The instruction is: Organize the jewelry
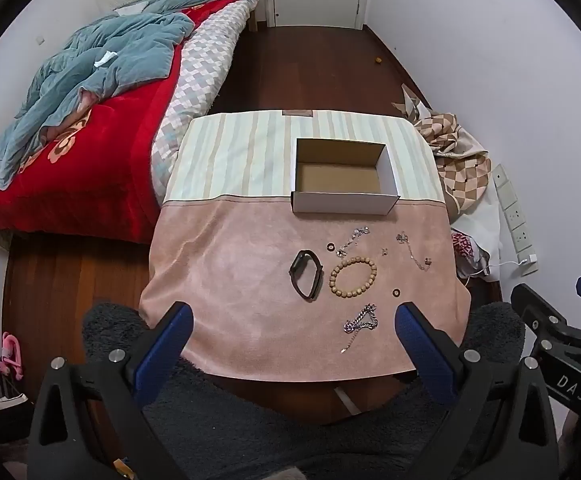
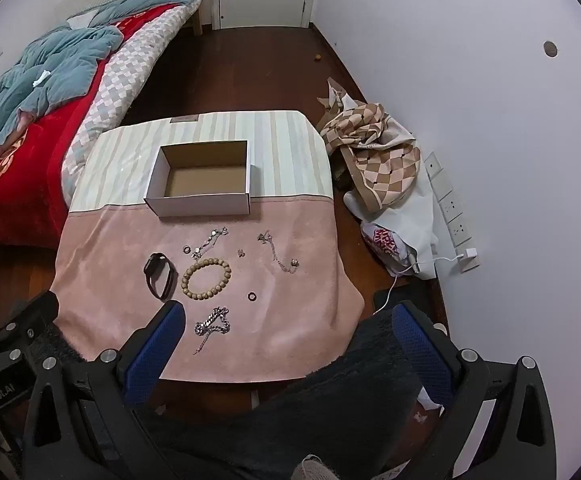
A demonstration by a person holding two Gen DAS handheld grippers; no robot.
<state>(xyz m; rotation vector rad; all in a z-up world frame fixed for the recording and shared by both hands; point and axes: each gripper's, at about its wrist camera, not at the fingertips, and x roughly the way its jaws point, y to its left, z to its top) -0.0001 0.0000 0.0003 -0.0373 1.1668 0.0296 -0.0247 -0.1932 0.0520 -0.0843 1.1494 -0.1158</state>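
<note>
An open, empty white cardboard box [image 1: 344,196] [image 2: 200,204] stands on the cloth-covered table [image 1: 230,280] [image 2: 110,260]. In front of it lie a black wristband [image 1: 306,275] [image 2: 159,275], a wooden bead bracelet [image 1: 353,277] [image 2: 206,279], a thick silver chain [image 1: 360,319] [image 2: 212,322], thin silver chains [image 1: 354,237] [image 2: 276,254], and small dark rings [image 1: 396,292] [image 2: 252,296]. My left gripper [image 1: 294,314] is open and empty above the table's near edge. My right gripper [image 2: 286,312] is open and empty, near the thick chain.
A bed [image 1: 90,120] [image 2: 30,100] with red and teal blankets stands left of the table. A checkered cloth pile [image 1: 454,152] [image 2: 374,148] and a power strip [image 2: 450,208] lie on the floor at the right wall. A dark fuzzy seat [image 1: 250,420] is below the grippers.
</note>
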